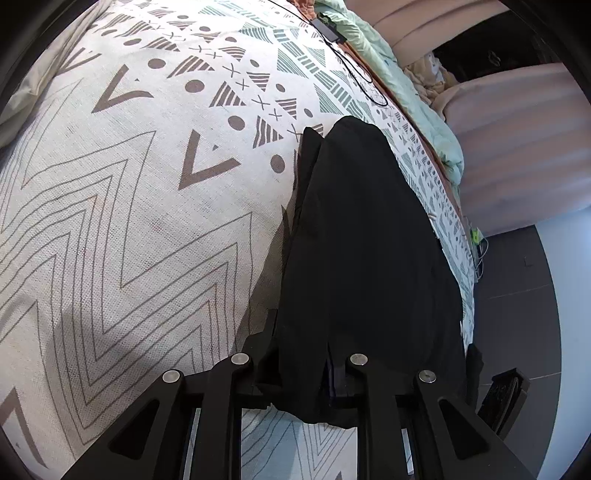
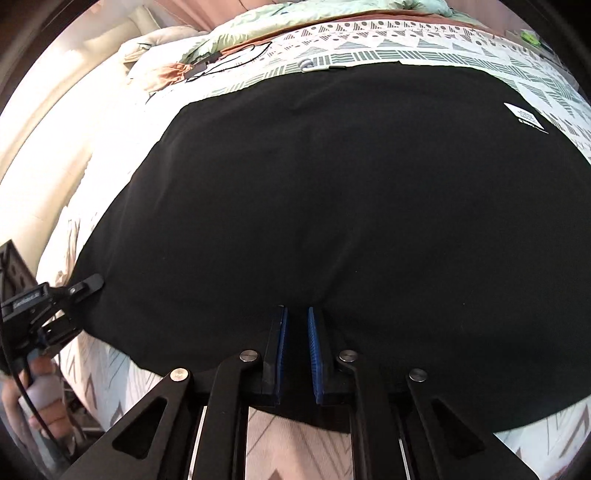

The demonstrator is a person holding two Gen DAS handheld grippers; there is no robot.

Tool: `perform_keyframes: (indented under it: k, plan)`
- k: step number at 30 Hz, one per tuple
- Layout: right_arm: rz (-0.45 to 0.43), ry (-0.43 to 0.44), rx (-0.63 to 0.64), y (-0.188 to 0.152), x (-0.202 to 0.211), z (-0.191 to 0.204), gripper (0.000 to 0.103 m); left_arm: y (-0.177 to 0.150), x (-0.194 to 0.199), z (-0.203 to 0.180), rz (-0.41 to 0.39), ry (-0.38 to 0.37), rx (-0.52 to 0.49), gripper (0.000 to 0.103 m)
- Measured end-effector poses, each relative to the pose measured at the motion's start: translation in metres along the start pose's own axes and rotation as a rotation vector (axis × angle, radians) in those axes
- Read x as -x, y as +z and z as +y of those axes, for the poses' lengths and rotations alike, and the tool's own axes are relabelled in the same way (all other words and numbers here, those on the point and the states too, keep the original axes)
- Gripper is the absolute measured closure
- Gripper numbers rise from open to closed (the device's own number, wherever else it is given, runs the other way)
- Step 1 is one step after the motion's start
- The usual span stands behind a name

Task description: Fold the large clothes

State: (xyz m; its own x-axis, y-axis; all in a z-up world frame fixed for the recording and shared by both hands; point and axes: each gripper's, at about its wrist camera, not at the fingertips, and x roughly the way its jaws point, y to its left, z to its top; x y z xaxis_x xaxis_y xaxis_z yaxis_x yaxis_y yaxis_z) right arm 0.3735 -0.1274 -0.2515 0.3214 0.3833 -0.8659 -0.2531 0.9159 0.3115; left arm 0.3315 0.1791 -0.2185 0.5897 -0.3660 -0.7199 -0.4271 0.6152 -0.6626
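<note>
A large black garment (image 2: 332,184) lies spread flat on the patterned bed sheet (image 1: 129,203), with a white label (image 2: 526,118) near its far right corner. My right gripper (image 2: 297,314) sits at the near edge, its blue pads (image 2: 282,332) close together with a ridge of black cloth pinched between them. In the left wrist view the garment (image 1: 362,229) runs away in a long narrow strip. Its near end drapes over my left gripper (image 1: 306,343) and hides the fingertips, bunched between the jaws. From the right wrist view, the left gripper (image 2: 86,283) clamps the garment's left edge.
A mint-green quilt (image 1: 406,85) is bunched along the far side of the bed. A black cable with a small box (image 1: 327,27) lies on the sheet. Pink padded furniture (image 1: 517,147) and dark floor (image 1: 517,314) lie past the bed. A person's hand (image 2: 40,391) holds the left gripper.
</note>
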Motion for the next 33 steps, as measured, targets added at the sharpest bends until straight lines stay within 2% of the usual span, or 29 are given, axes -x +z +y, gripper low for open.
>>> perform_keyframes:
  k: [5, 18, 24, 33]
  plan:
    - [-0.091, -0.07, 0.017, 0.011, 0.005, -0.001, 0.094, 0.001, -0.001, -0.005, -0.01, 0.013, 0.002, 0.083]
    - [-0.089, -0.092, -0.039, 0.051, -0.011, -0.019, 0.094, 0.001, -0.004, -0.002, -0.009, -0.002, 0.046, 0.083]
    - [-0.08, -0.084, -0.068, 0.082, -0.016, -0.029, 0.094, 0.001, -0.004, 0.002, -0.006, -0.013, 0.093, 0.083]
    - [-0.085, -0.014, -0.131, 0.12, -0.026, -0.053, 0.094, -0.002, -0.008, 0.004, -0.003, 0.03, 0.149, 0.082]
